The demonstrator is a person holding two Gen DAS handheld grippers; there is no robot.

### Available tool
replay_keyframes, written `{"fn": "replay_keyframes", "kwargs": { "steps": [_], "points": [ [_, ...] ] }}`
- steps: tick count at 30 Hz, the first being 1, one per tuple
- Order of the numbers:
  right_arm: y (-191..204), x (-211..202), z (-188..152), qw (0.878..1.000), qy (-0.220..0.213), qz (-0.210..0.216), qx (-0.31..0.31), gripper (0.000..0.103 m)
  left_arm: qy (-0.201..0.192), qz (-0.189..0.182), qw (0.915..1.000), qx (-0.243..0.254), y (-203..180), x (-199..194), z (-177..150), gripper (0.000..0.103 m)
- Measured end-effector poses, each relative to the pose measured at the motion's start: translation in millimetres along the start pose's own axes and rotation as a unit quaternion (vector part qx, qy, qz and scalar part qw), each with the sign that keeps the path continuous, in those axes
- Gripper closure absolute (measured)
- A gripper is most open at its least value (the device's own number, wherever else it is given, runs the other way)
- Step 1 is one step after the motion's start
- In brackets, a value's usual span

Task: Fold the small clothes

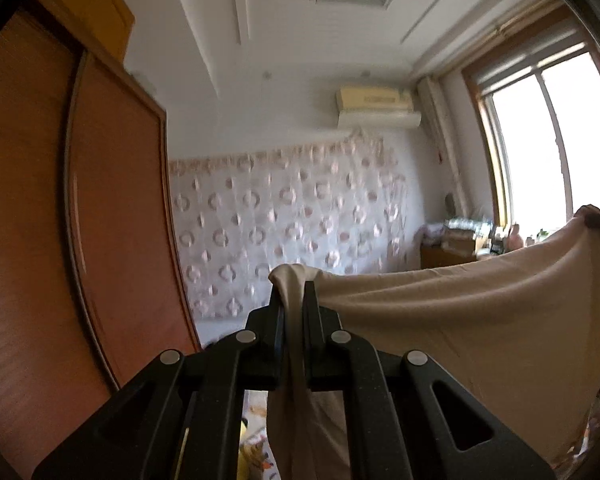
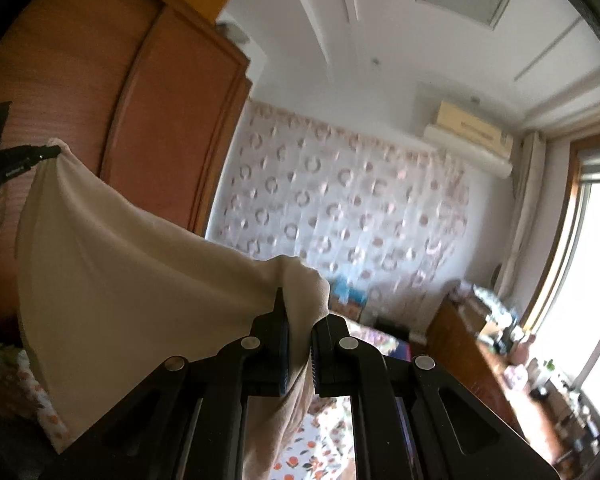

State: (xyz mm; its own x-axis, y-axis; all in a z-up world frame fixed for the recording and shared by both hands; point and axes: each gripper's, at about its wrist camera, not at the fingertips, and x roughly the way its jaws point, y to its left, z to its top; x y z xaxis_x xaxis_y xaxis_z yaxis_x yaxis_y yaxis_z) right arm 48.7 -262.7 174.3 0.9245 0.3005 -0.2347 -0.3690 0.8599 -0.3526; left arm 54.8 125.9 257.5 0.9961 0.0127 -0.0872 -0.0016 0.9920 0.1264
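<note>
Right wrist: beige garment [image 2: 132, 280] hides bed [image 2: 320, 440].

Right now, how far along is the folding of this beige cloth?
Done: the beige cloth is picked up; left gripper and right gripper are each shut on a corner. In hand: it hangs spread between them, in the air. Left: no fold shows yet; every fold remains.

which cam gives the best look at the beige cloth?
Right wrist: the beige cloth spans from right gripper to left gripper, both shut on it. Left wrist shows less, its far corner at the frame edge.
</note>
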Motion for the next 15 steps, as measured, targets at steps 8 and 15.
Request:
{"fn": "replay_keyframes", "kwargs": {
  "steps": [8, 15],
  "points": [
    [3, 138, -66, 0.998, 0.058, 0.018, 0.035, 0.095, 0.119, 0.007, 0.9928, -0.004, -25, 149, -103, 0.095],
    [-3, 237, -78, 0.989, 0.136, 0.022, 0.046, 0.095, 0.188, -0.002, 0.982, -0.014, -37, 231, -155, 0.095]
  ]
}}
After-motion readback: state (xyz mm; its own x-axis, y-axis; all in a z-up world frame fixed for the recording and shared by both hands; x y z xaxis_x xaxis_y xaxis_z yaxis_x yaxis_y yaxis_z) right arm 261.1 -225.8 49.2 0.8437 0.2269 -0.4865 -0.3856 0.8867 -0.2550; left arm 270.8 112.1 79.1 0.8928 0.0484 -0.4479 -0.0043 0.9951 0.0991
